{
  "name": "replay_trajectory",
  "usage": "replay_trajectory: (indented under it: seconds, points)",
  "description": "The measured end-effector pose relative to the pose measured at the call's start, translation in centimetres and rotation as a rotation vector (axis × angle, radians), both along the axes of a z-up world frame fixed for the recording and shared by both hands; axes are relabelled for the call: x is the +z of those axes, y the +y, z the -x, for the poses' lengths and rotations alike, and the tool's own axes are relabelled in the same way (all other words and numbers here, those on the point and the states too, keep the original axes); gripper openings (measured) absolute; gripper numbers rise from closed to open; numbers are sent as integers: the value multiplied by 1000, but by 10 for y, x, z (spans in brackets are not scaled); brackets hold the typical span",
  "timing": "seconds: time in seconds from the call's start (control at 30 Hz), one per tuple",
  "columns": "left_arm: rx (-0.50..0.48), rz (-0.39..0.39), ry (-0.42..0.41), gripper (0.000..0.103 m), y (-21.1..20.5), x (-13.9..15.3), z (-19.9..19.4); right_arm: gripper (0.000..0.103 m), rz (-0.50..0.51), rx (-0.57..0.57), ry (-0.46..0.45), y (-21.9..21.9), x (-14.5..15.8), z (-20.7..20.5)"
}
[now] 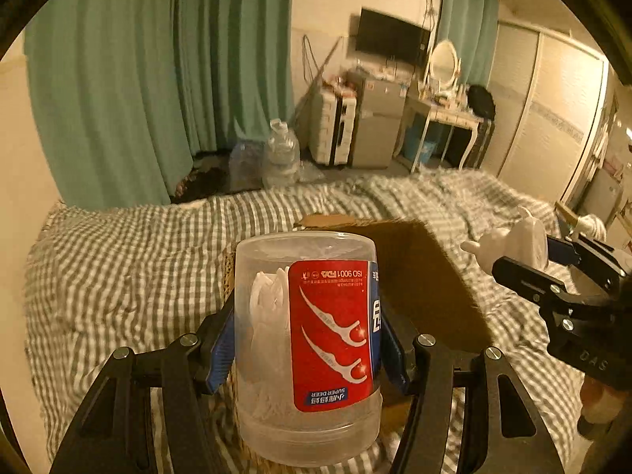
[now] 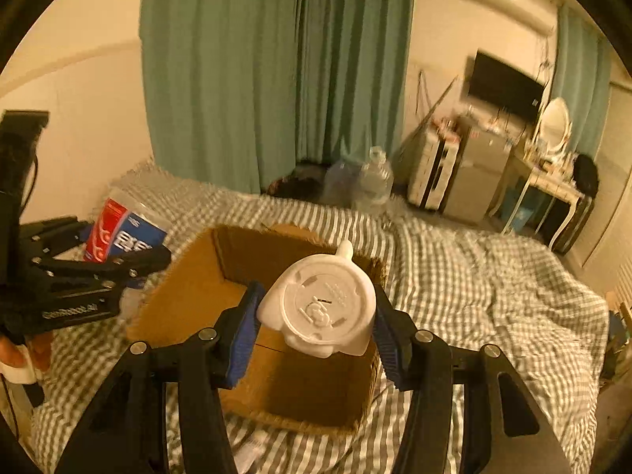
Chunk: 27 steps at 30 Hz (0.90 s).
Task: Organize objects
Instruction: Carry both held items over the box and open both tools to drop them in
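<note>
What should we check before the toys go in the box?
1. Left gripper holding the floss pick jar: ok, pads on both sides.
2. Right gripper holding the white figurine: ok.
3. Cardboard box open: ok, flaps up.
4. Figurine above the opening: ok in the right wrist view.
5. Jar above the opening: not ok, it is beside the box.
6. Box bottom free: cannot tell, partly hidden.
</note>
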State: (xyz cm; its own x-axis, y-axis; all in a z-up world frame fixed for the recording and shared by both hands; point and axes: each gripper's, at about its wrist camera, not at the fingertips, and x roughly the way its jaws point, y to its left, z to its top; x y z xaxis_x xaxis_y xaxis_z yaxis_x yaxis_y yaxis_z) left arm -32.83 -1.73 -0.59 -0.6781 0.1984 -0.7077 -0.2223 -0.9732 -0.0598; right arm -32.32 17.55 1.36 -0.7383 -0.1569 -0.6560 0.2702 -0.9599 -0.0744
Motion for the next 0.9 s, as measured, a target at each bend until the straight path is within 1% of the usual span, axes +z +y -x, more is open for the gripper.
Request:
replay_trajectory:
  seconds: [0.07,0.13,0.23,0.3,0.43,0.53,0.57,0.6,0.63,0.67,0.7,0.77,0.9]
  points:
    - [-14,27,-31,62,2,-15,25,52,-4,12,-41,3,-16,24]
    - [-28,50,-52,62,6,-29,39,52,7,15,-72,6,-30,48]
    - [-55,78,-86,62,13,-52,60,52,29,26,-114,4,-53,72]
    - [-64,85,-110,62,17,-65,72,52,24,25,-137,3,-67,81]
    - [-44,72,-119,62,15,-74,89,52,14,45,-164,2,-85,92]
    - [-29,66,-108,63,12,-74,96,52,24,71,-155,3,-79,89]
    - [-27,65,-107,65,11,-73,97,54,25,74,-145,3,-77,89]
    - [-21,66,-103,66,10,-73,97,68,26,75,-129,3,-73,87]
    - [-8,77,-98,74,9,-71,93,76,27,66,-113,4,-69,83]
    - [11,96,-83,82,8,-67,89,82,37,54,-96,6,-63,78]
    - [10,100,-70,84,10,-63,86,82,45,53,-91,5,-59,77]
    - [1,97,-48,85,10,-53,77,82,57,50,-77,9,-46,64]
    - [-4,81,-16,85,7,-24,52,82,25,27,-36,11,-21,33]
